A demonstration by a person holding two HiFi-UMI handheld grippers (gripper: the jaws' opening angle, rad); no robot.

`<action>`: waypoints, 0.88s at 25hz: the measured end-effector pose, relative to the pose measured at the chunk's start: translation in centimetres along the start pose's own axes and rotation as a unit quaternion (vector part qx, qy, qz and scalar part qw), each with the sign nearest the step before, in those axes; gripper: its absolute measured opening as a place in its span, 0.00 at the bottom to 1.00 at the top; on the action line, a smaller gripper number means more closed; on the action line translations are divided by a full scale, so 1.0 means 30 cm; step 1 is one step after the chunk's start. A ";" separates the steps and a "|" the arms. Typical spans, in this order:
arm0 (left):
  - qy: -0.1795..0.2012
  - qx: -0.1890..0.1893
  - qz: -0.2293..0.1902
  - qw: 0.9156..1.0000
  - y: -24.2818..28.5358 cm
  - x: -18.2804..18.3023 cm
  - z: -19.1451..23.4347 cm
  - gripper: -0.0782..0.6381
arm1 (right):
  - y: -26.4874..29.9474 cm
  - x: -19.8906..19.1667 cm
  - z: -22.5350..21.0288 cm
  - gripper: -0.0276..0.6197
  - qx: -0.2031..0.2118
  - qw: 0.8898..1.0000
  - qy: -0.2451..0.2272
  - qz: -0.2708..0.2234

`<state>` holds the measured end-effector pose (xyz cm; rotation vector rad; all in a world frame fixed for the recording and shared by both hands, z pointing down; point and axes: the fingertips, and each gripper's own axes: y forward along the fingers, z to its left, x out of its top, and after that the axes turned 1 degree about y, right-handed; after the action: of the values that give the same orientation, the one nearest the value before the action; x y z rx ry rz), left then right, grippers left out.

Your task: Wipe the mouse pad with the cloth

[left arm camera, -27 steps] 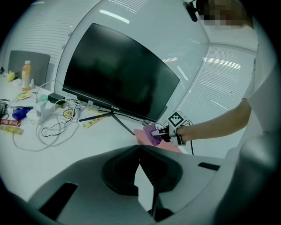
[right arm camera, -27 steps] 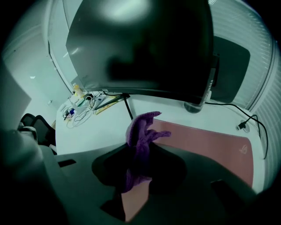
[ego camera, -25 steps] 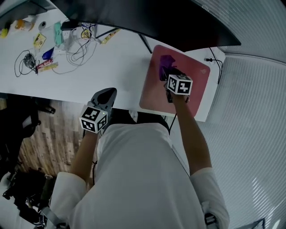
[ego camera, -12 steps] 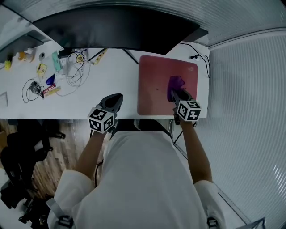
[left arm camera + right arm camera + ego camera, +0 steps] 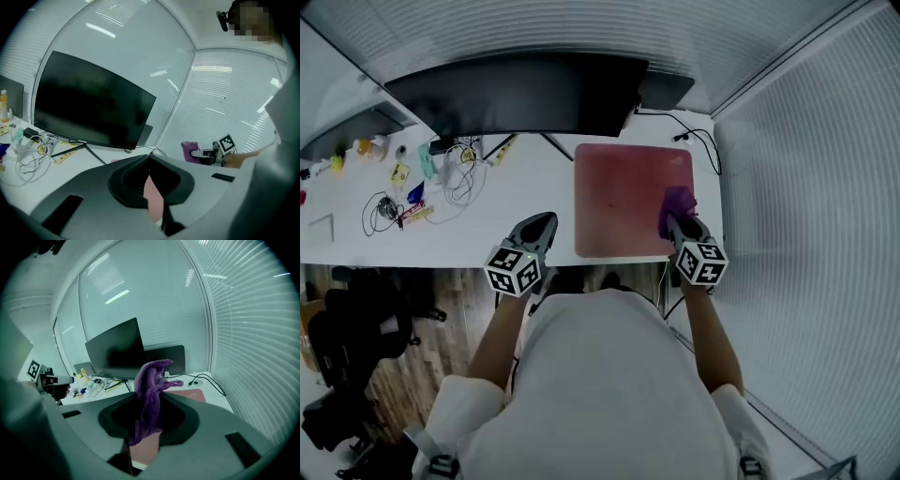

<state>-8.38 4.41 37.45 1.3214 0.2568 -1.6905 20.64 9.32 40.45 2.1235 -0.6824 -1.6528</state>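
Note:
A pink-red mouse pad (image 5: 623, 197) lies on the white desk (image 5: 516, 192), right of centre. My right gripper (image 5: 681, 221) is shut on a purple cloth (image 5: 677, 206) at the pad's near right corner. In the right gripper view the cloth (image 5: 151, 394) stands bunched between the jaws, above the pad (image 5: 190, 394). My left gripper (image 5: 540, 225) hovers over the desk's front edge, left of the pad, jaws closed with nothing in them. In the left gripper view the jaws meet at the tip (image 5: 149, 158), and the cloth (image 5: 190, 151) shows far right.
A wide dark monitor (image 5: 520, 94) stands behind the pad. Cables (image 5: 459, 178) and small items (image 5: 398, 202) crowd the desk's left part. A cable (image 5: 698, 141) runs off the far right corner. Slatted blinds (image 5: 806, 187) close the right side. A black chair (image 5: 356, 319) sits lower left.
The right gripper has dragged the purple cloth from the pad's far middle toward its near right corner. The head view has shifted. The left gripper has stayed at the desk's front edge.

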 end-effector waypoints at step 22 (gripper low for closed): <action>0.073 0.067 -0.069 0.993 -0.226 0.107 -0.382 0.13 | -0.496 0.098 -0.136 0.24 0.030 0.990 -0.099 -0.096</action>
<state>-6.07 13.80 27.72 1.5608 0.3322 -1.7523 27.43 19.74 30.85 2.1434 -0.6076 -1.9908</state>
